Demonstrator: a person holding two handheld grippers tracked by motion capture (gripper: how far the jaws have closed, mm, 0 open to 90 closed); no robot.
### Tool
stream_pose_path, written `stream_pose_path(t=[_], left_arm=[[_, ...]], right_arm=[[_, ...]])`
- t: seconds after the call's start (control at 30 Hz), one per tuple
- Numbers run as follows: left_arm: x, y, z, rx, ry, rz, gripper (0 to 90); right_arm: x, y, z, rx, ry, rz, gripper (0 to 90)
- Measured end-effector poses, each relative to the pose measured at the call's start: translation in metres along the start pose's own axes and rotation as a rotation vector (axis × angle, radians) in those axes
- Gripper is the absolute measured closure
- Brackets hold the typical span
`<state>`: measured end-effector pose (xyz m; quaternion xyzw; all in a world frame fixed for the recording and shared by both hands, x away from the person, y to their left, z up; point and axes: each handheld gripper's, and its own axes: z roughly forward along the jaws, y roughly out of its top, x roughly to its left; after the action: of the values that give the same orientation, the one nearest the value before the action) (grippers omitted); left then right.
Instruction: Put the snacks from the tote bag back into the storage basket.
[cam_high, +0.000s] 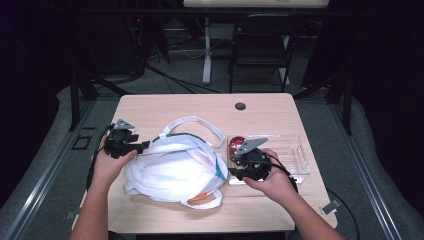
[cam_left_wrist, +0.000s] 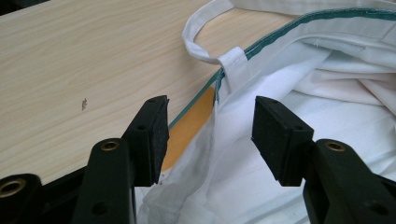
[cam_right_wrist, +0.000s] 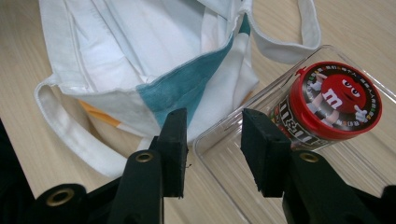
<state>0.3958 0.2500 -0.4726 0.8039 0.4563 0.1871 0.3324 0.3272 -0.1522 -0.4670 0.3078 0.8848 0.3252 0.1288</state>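
- Your right tool has its jaws partly apart and nothing between them; it hangs at the near corner of the clear tray, and the red-lidded candy tub lies on its side in that tray, a little further in.
- Bring this tool further over the tray before you close it, so the pads meet the round body of the tub and not the tray wall.
- Take the tub across its body, below the lid; I think the smooth plastic can slip if you pinch only the edge.
- Your left tool stands open around the rim of the white cloth bag, beside the strap, and does not press it.
- Close it on the rim and lift a little, so the mouth stays wide on the table.
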Motion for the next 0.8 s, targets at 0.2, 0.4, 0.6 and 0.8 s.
stream_pose_path(t=[0.2,0.4,0.6,0.8], left_arm=[[0.000,0.000,-0.001,0.005,-0.005,0.001,46.3],[0.000,0.000,-0.001,0.006,-0.005,0.003,46.3],[0.000,0.000,0.000,0.002,0.000,0.002,46.3],[-0.001,0.000,0.000,0.000,-0.001,0.001,46.3]], right_arm=[[0.007,-0.014,-0.003,-0.044,-0.002,-0.009,69.3],[0.012,-0.030,0.000,-0.038,0.013,0.004,73.6],[0.015,-0.043,0.000,-0.068,0.014,0.045,77.8],[0.015,-0.053,0.000,-0.065,0.026,0.063,79.1]])
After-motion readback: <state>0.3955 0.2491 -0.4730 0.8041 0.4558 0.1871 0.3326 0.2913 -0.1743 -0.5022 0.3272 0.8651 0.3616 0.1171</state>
